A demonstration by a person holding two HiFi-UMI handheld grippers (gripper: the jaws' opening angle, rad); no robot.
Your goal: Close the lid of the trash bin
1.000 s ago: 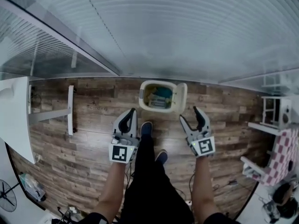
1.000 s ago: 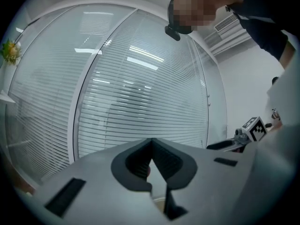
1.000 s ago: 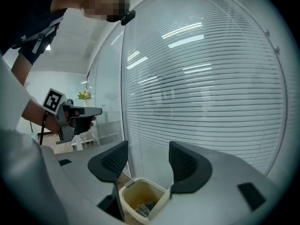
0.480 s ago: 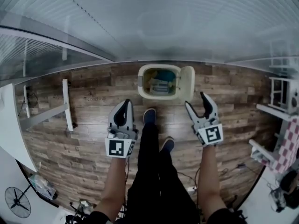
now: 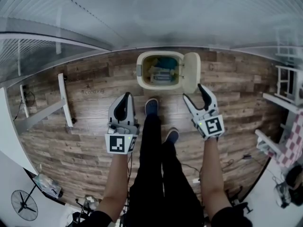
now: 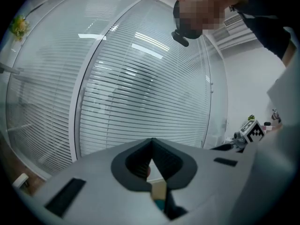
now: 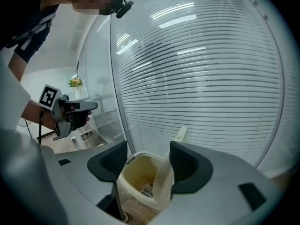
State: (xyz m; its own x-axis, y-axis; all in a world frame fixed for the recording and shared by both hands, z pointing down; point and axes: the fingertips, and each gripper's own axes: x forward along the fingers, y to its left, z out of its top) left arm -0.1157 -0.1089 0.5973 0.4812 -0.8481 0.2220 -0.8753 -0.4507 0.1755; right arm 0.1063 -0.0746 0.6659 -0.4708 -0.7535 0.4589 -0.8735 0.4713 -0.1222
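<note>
A cream trash bin (image 5: pixel 160 72) stands on the wood floor against the glass wall, with rubbish inside. Its lid (image 5: pixel 191 78) stands raised at the bin's right side. In the right gripper view the bin (image 7: pixel 140 182) and the lid (image 7: pixel 164 177) appear between the jaws, which are spread apart. My right gripper (image 5: pixel 199 94) is open, just below the lid's lower edge. My left gripper (image 5: pixel 125 103) is shut with nothing in it, lower left of the bin, and shows in the right gripper view (image 7: pixel 70 111).
A glass partition with horizontal blinds (image 5: pixel 156 18) runs behind the bin. A white desk leg frame (image 5: pixel 64 103) stands at the left. White shelving and a checked chair (image 5: pixel 289 136) sit at the right. The person's legs and shoes (image 5: pixel 151 107) are between the grippers.
The view has moved closer to the bin. My right gripper has come up toward the raised lid; the left gripper keeps its place and stays shut.
</note>
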